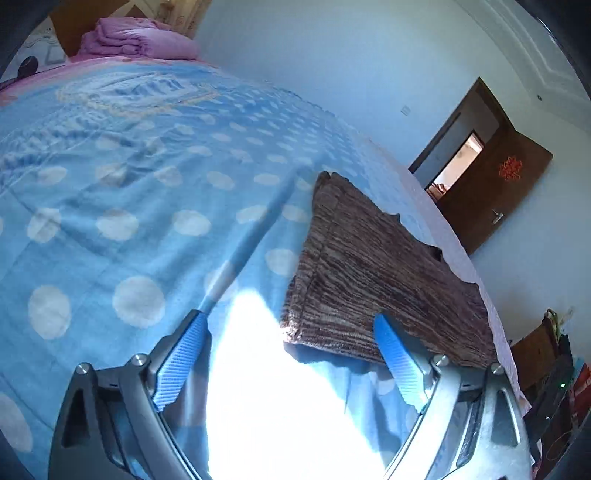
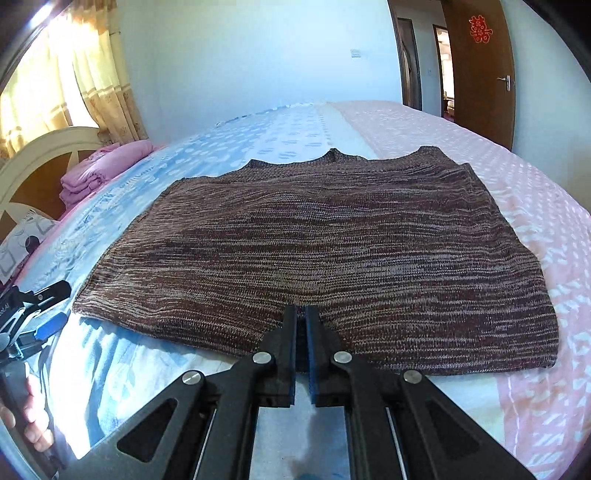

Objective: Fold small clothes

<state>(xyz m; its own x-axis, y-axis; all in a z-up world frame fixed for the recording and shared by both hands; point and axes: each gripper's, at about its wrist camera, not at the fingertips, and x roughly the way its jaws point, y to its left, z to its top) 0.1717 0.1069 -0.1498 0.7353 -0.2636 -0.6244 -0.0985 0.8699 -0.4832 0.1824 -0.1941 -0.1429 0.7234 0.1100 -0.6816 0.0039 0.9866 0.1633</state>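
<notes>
Room: pale walls; one brown door standing ajar past the bed's far side, a red paper ornament on it; yellow curtains at a bright window behind the headboard.

Bed: one, filling most of both views. Cover blue with white dots on the headboard side, pink with white marks on the door side. A sunlit patch lies on the blue part near the near edge.

Sweater: one, brown marled knit, spread flat on the bed, neck toward the far edge, hem toward the near edge, straddling the blue and pink parts.

Folded pink bedding: one stack, on the bed against the headboard.

Claws: two. Right claw: jaws together, tips at the sweater's hem near its middle; whether cloth is pinched cannot be told. Left claw: jaws wide apart, nothing between the pads, held over the bed just beside the sweater's headboard-side hem corner.

Hand: one visible, gripping the left claw's handle.
</notes>
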